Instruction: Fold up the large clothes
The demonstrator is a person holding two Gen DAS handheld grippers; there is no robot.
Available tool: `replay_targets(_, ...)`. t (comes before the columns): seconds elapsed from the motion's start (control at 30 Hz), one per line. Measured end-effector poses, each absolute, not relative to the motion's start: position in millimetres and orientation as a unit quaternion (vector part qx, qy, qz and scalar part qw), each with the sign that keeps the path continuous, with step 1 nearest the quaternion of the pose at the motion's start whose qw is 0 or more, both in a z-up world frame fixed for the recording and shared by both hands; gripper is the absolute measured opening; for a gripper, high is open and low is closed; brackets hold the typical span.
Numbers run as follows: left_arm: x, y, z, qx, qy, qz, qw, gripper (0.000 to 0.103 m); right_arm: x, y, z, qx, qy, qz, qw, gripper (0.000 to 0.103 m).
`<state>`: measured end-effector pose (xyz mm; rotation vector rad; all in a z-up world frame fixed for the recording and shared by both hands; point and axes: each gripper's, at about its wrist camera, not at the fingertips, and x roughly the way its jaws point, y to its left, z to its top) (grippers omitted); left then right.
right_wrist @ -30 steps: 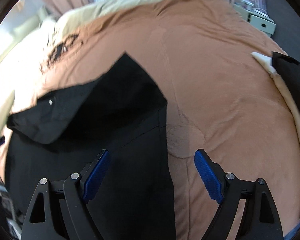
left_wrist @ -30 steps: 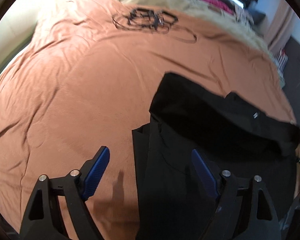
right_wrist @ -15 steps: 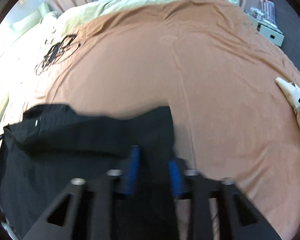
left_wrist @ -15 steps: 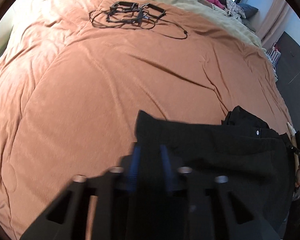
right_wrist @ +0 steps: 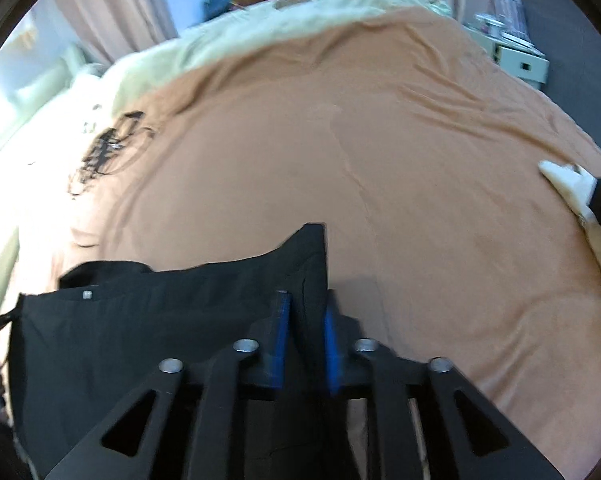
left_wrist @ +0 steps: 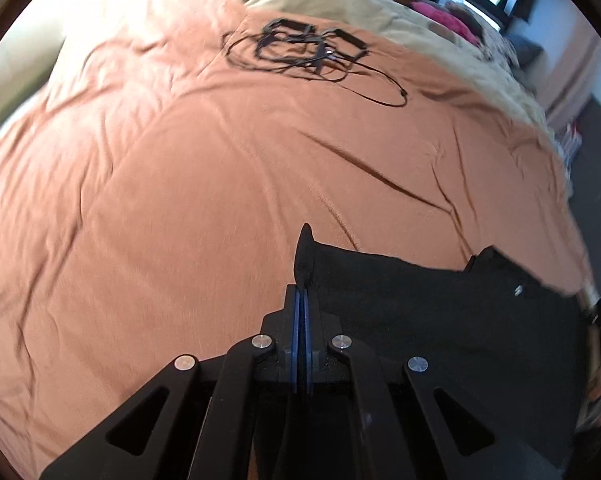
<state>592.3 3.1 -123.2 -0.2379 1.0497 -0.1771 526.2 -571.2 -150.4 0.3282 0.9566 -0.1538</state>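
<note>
A large black garment (left_wrist: pixel 440 312) lies at the near edge of a bed covered by an orange-brown blanket (left_wrist: pixel 220 184). My left gripper (left_wrist: pixel 303 300) is shut on the garment's left corner, which pokes up past the blue pads. In the right wrist view the same garment (right_wrist: pixel 148 320) spreads to the left. My right gripper (right_wrist: pixel 303 312) is closed on its right corner, with a fold of black cloth between the blue pads (right_wrist: pixel 280 332). A small metal button (right_wrist: pixel 87 294) shows on the cloth.
A tangle of black cables (left_wrist: pixel 308 44) lies far back on the blanket and shows in the right wrist view (right_wrist: pixel 108 144). A cream duvet (right_wrist: pixel 260 28) is bunched at the back. A white object (right_wrist: pixel 568 184) sits at the bed's right edge. Shelves (right_wrist: pixel 512 56) stand beyond.
Both grippers were open over the garment a second ago. They have closed on its two corners, and the garment's near edge now sits lower in both views.
</note>
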Motion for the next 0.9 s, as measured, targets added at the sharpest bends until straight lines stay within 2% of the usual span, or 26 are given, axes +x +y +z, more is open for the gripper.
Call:
replay_targets(0.03,588.4,7.4,-120.2,-0.129,0.495,-0.089,0.855,0.004,522.3,-572.7,-147.9,0.156,0.455,-0.078,0.873,0.031)
replay_targets(0.1,578.6,13.6,-112.5,-0.150,0.483,-0.098,0.857,0.004,510.2,-572.2,-138.7,0.159,0.444,-0.076,0.879,0.059)
replay_targets(0.17,566.1,19.1,-104.9,-0.157,0.477,-0.100,0.859,0.004,495.0,-570.3,-128.4,0.155,0.431,-0.074,0.886,0.066)
replay_targets(0.47,491.2,47.9,-88.3,-0.194,0.469,-0.112,0.855,0.004,436.6,-550.4,-98.5,0.142,0.424,-0.062,0.892,0.066)
replay_targets(0.8,404.1,77.2,-103.1,-0.226,0.473,-0.104,0.845,0.006,382.3,-512.3,-75.3,0.147,0.415,-0.033,0.897,0.066)
replay_targets(0.83,395.5,78.6,-103.8,-0.227,0.472,-0.105,0.846,0.009,377.3,-508.5,-74.4,0.150,0.416,-0.032,0.896,0.066)
replay_targets(0.87,389.4,79.3,-104.0,-0.229,0.469,-0.106,0.846,0.021,372.9,-506.4,-73.4,0.153,0.415,-0.029,0.896,0.066)
replay_targets(0.9,381.7,80.5,-104.2,-0.232,0.465,-0.108,0.847,0.047,367.9,-502.7,-72.5,0.157,0.415,-0.026,0.896,0.067)
